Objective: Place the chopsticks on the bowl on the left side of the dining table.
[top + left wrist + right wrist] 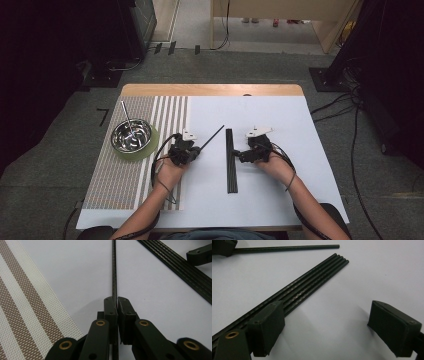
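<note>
— While the left tool [196, 150] sits over the white desk [280, 200], what is it gripping?

— Its two black jaws are pressed together on a single thin black rod [114, 270]; in the left gripper view the rod runs straight out ahead of the jaws and also passes back between them toward the hand; in the high view the rod [212, 137] slants up and away from the tool's tip, toward the far side of the desk.

— And the right tool [240, 155]?

— Its jaws stand wide apart with nothing between them; in the right gripper view one jaw sits just at the near edge of a flat bundle of straight black rods [312, 282] lying side by side on the desk, whether touching I cannot tell; the other jaw is well off to the bare side.

— Where is that bundle relative to the two tools?

— Between them; in the high view the bundle [230, 160] lies lengthwise, just beside the right tool's tips and a little apart from the left tool; the held rod's far end points off to the left of the bundle's far end.

— Anything else near the left tool?

— A striped brown-and-white woven placemat [125, 165] lies under and beside the left forearm; on it, beyond the tool and off to its left, stands a round shiny metal bowl [131, 135] on a green round coaster [150, 148], with a thin metal stick [126, 116] leaning out of the bowl.
</note>
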`<state>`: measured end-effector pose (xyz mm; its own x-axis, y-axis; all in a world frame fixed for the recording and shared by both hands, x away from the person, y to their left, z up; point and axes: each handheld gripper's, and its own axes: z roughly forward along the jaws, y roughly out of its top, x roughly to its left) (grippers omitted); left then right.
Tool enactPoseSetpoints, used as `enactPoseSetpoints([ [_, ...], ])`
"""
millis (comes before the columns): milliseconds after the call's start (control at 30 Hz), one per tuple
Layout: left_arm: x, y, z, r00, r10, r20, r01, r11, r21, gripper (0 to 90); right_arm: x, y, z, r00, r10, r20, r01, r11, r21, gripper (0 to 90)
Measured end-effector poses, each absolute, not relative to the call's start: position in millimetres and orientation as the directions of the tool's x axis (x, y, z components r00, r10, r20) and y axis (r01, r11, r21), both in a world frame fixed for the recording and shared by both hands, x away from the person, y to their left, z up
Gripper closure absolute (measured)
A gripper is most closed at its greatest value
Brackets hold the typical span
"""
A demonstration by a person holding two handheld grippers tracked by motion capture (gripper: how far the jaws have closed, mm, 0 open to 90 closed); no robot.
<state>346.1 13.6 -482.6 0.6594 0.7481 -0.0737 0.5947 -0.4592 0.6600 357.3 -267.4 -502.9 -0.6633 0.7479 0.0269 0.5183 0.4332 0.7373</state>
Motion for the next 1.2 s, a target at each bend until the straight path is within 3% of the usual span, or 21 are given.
enactPoseSetpoints([
  [1200, 348, 27, -457, 0.693, 0.715, -0.085, 0.559, -0.46, 0.69, 87.4, 357, -268, -503, -0.664, 0.747, 0.026, 0.517, 0.434, 0.737, 13.4],
])
